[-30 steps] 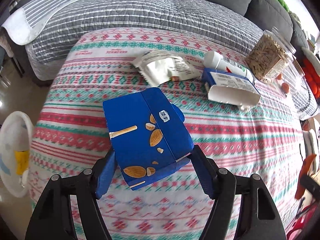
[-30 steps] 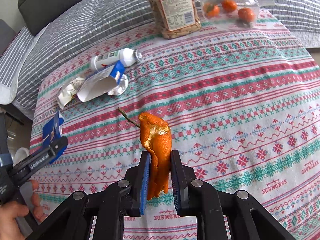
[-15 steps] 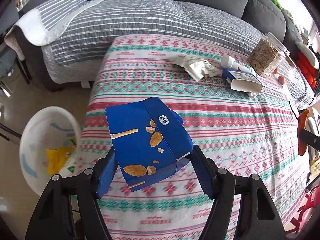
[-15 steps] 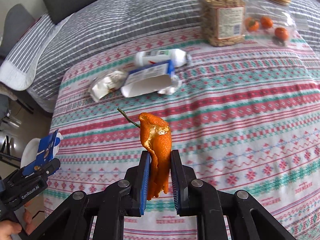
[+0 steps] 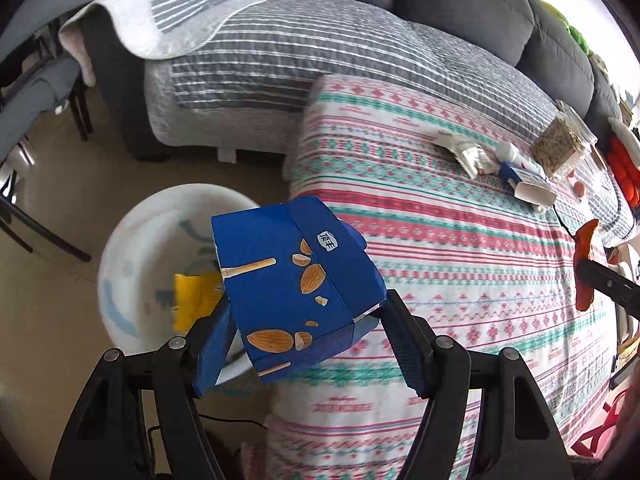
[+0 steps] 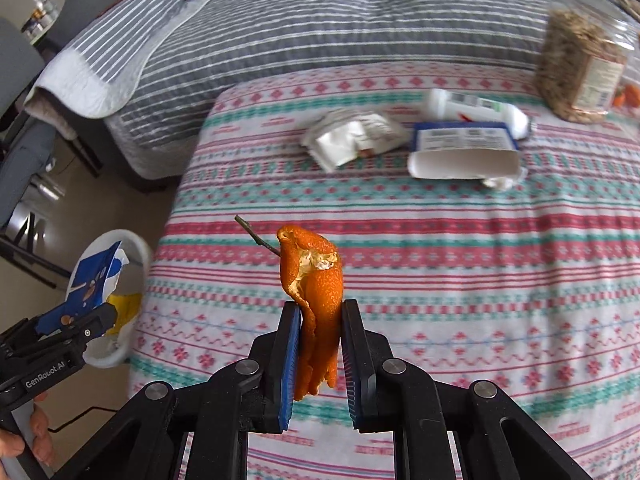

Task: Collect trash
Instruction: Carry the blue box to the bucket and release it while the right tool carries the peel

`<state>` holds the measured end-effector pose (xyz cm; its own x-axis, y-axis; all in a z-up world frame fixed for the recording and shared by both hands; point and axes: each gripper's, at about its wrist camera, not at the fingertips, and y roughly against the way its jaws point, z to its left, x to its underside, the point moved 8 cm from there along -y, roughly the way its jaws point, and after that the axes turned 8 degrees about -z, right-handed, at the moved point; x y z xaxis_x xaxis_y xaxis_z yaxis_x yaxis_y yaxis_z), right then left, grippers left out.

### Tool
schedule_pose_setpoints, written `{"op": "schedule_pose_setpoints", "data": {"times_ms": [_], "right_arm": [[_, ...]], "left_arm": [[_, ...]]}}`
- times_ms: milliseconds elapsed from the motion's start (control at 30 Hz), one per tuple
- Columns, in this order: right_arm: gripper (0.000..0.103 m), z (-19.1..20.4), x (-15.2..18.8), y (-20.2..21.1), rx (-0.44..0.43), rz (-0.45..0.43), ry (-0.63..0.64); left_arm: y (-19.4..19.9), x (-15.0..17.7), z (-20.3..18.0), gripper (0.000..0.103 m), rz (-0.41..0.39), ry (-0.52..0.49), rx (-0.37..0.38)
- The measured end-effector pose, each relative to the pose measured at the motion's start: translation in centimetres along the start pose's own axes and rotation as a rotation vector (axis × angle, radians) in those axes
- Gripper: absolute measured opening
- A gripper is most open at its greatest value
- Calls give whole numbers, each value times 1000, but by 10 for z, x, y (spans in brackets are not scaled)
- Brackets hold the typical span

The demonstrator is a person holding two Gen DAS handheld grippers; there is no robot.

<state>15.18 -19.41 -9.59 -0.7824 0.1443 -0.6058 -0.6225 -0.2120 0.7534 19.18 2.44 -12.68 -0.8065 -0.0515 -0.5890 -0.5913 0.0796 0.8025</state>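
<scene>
The left gripper (image 5: 308, 332) is clenched on a blue box (image 5: 296, 292) printed with almonds; the box sits tilted between the two blue pads and is clear of every surface. In the left wrist view the box hangs over the near left edge of the table (image 5: 460, 248), partly in front of a white bin (image 5: 132, 248) that stands on the floor to the left of the table. A yellow wrapper (image 5: 194, 300) lies inside the bin. The right gripper (image 6: 320, 356) is clenched on an orange peel (image 6: 316, 300); the peel stands upright between the pads, with a thin stem (image 6: 256, 236) projecting from its upper left. The peel is held above the patterned cloth in the near middle of the table. In the right wrist view the left gripper, the box and the bin appear at the left edge of the frame, well apart from the peel, and a hand (image 6: 24, 440) grips the left handle at the lower left corner. At the far side of the table lie a crumpled foil packet (image 6: 352, 140), an open carton (image 6: 464, 152) just to its right, and a white bottle (image 6: 476, 110) on its side behind the carton. A jar (image 6: 580, 68) of seeds stands at the far right. A couch (image 6: 340, 12) with a grey striped cover runs behind the table.
</scene>
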Motion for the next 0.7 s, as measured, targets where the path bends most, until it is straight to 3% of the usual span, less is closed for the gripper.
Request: {"op": "schedule_pose_setpoints", "data": {"times_ms": [533,600,700], "right_arm": [[18,98,10,-49,-85,33,100],[18,111,11,-53,-100,34,116],[18,125,13,-59,-115,36,137]], "left_arm": [[0,14,100,75,32,56,-48],[-9,19,106,78,75,29,-41],[-19,30,118,80,139,-12,-114]]}}
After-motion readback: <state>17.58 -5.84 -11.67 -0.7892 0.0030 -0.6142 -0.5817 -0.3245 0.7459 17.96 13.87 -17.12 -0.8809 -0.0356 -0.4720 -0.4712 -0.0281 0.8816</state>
